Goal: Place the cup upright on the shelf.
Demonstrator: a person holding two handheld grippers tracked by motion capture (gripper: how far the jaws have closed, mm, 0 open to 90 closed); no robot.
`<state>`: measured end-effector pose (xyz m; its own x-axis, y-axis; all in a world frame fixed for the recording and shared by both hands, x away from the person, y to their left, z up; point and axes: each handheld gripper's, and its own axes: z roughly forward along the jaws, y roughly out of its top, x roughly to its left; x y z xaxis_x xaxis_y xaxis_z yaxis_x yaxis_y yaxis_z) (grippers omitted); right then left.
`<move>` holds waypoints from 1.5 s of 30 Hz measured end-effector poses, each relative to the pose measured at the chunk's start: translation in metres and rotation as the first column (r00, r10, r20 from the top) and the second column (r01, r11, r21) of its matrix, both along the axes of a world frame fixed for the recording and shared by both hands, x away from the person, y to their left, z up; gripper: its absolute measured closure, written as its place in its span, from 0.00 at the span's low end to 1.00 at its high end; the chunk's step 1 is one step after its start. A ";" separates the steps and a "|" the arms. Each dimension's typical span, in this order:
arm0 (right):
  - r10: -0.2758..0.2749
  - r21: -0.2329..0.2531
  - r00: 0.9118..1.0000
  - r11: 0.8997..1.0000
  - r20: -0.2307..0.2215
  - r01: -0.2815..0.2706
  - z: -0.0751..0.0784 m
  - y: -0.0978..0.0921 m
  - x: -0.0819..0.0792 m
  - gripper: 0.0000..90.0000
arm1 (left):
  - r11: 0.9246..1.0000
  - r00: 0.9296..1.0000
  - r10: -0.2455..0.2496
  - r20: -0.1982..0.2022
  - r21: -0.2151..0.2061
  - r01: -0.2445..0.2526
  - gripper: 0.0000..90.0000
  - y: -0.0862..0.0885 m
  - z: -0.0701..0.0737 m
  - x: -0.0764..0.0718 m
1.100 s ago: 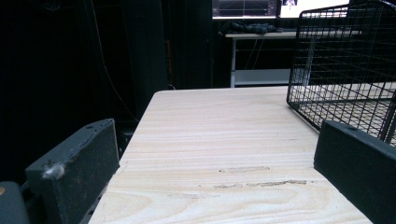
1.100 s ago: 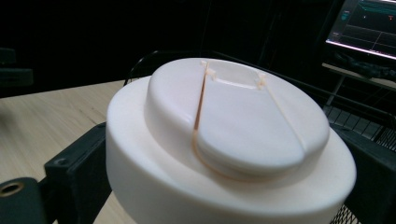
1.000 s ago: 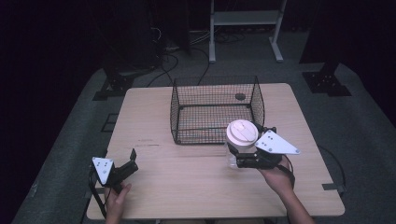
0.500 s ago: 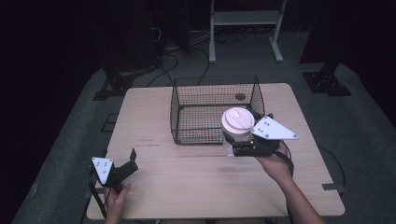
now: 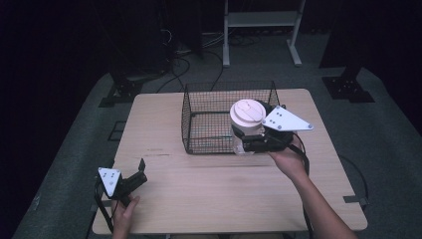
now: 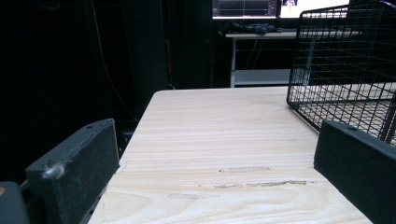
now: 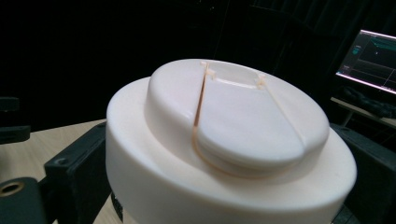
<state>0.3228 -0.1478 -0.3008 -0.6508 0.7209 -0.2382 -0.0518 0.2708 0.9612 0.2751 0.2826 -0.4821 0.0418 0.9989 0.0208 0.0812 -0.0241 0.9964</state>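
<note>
The right gripper (image 5: pixel 247 140) has its fingers clamped on a jar (image 5: pixel 247 124) with a cream lid, raised at the wire basket's (image 5: pixel 199 119) near right corner. Its own view shows the lid's hinged flap. The left gripper (image 5: pixel 138 172) rests on the tabletop (image 5: pixel 209 184), fingers spread, holding nothing.

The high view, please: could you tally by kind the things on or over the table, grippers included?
Black wire basket: 1
Clear jar with cream lid: 1
Handheld grippers: 2, left gripper and right gripper
Total: 4
</note>
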 end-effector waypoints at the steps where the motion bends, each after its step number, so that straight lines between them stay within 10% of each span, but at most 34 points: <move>1: 0.000 0.000 1.000 1.000 0.000 0.000 0.000 0.000 0.000 0.04 | 1.000 1.000 0.000 0.000 0.000 0.000 0.00 0.000 0.000 0.000; 45: -0.050 -0.026 0.999 0.998 0.005 0.050 0.023 0.040 0.087 0.04 | 1.000 1.000 0.001 0.003 -0.013 -0.001 0.00 0.002 0.000 0.000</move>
